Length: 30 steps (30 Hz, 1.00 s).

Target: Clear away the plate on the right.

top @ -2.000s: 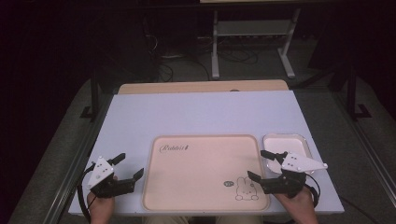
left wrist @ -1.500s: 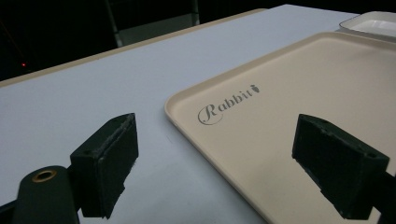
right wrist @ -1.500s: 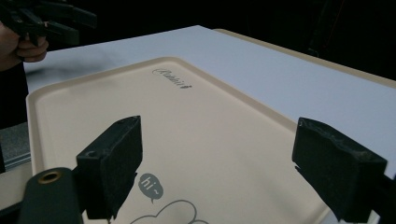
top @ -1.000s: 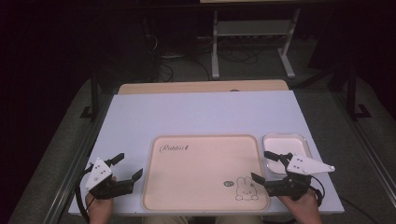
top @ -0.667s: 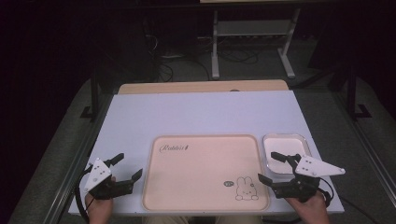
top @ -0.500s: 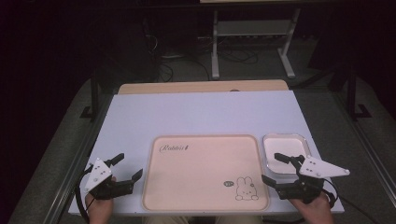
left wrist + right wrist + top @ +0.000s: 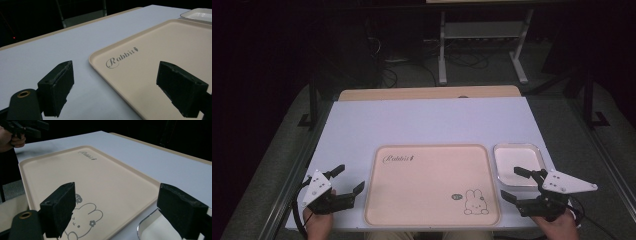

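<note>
Right, I hold the left hand-held gripper (image 7: 346, 180) wide at the beige tray's (image 7: 427, 175) eight o'clock, the right hand-held gripper (image 7: 516, 184) wide at its four, beside the white dish (image 7: 518, 159).

The far half of the table (image 7: 432, 117) is lying free. Near the front edge, the beige tray (image 7: 432, 185) and the white dish (image 7: 518, 162) at the right edge are taking the room.

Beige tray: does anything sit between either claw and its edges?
Nothing visible does. The left claw hangs open beside the beige tray at its left rim, the right claw open at its right rim, next to the small white dish.
</note>
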Motion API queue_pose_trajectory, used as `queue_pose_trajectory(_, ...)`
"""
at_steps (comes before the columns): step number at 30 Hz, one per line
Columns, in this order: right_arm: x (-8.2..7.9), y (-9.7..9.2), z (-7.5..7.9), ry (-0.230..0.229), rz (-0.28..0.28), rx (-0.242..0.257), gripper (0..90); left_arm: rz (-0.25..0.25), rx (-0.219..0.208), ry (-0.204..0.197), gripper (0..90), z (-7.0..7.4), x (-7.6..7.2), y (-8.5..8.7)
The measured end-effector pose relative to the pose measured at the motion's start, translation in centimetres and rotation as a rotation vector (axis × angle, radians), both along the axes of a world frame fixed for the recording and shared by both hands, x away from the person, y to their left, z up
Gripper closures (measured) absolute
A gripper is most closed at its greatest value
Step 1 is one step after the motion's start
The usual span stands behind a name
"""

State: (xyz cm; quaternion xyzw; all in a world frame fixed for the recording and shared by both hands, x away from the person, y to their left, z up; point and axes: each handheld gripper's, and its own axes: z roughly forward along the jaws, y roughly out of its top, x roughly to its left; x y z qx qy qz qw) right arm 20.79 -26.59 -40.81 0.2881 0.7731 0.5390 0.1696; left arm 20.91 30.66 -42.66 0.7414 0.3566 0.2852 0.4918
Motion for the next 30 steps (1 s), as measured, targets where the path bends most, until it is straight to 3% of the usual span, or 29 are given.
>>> queue_pose_trajectory(30, -0.7, -2.4, 0.1, 0.011, -0.018, 0.004, 14.8, -0.002, -0.002, -0.003, 13.9, 0.0, -0.1, 0.0)
